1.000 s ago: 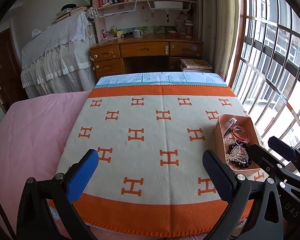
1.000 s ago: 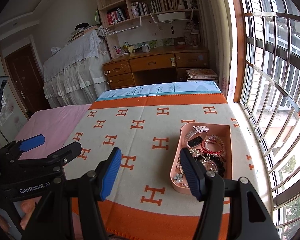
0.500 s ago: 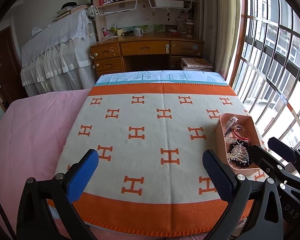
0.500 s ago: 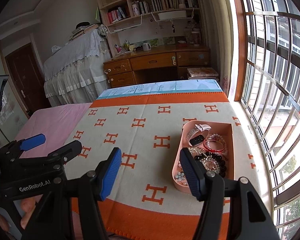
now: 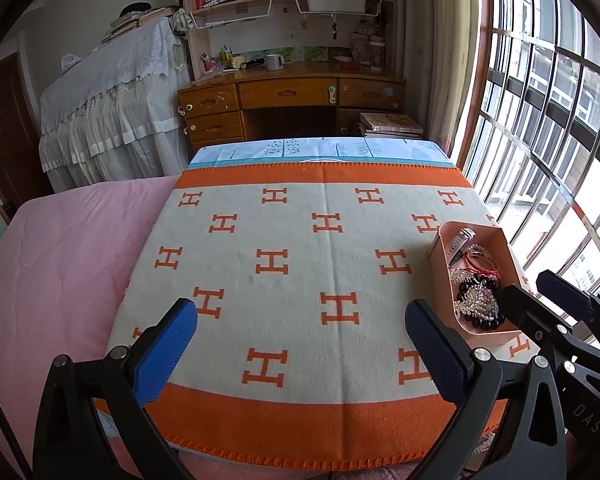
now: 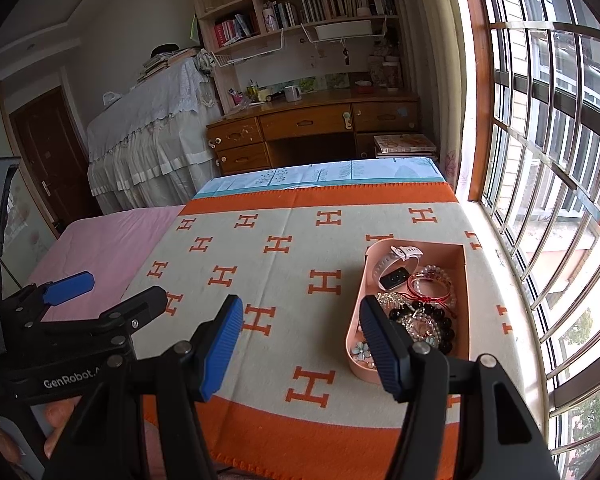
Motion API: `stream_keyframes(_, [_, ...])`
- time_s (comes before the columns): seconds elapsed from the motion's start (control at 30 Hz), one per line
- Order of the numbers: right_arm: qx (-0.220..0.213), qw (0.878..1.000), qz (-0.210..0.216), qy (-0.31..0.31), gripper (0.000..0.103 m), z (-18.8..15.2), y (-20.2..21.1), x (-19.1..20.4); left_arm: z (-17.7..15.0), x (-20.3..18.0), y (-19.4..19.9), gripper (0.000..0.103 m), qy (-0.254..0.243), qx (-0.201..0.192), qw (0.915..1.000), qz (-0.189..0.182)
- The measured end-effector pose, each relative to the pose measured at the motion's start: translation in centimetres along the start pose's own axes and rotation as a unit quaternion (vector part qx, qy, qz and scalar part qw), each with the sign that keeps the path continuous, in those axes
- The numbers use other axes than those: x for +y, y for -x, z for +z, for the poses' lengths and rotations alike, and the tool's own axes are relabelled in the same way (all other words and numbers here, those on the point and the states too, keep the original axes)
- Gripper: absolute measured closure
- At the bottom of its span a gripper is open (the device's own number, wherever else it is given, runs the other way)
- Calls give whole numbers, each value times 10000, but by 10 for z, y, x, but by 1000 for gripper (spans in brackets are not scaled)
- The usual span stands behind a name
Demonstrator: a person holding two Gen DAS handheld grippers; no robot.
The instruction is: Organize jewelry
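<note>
On the blanket [image 6: 284, 304], near the window side, a pink tray [image 6: 466, 280] holds all visible jewelry: a white-strapped watch [image 6: 396, 264], red cord bangles [image 6: 430, 286], glossy black beads [image 6: 440, 322] and crystal pieces, heaped unsorted. Both the left hand-held gripper [image 5: 300, 340] and right hand-held gripper [image 6: 300, 340] hover released, empty. Such a heap fits either gathering finished or sorting pending.

the right gripper's [image 6: 302, 338] near finger hides part of the pink tray's [image 6: 466, 280] jewelry.
</note>
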State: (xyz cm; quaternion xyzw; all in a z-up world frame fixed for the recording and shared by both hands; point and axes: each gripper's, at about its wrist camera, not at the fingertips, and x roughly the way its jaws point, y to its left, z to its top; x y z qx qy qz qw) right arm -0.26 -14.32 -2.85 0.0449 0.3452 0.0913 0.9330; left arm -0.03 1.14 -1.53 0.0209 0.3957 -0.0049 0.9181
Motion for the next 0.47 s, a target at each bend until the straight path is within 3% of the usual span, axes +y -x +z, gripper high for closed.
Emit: stream_keyframes(0.47, [24, 10000, 5, -7, 42, -2, -1, 0, -2, 1, 0, 1, 19, 13, 10000, -25])
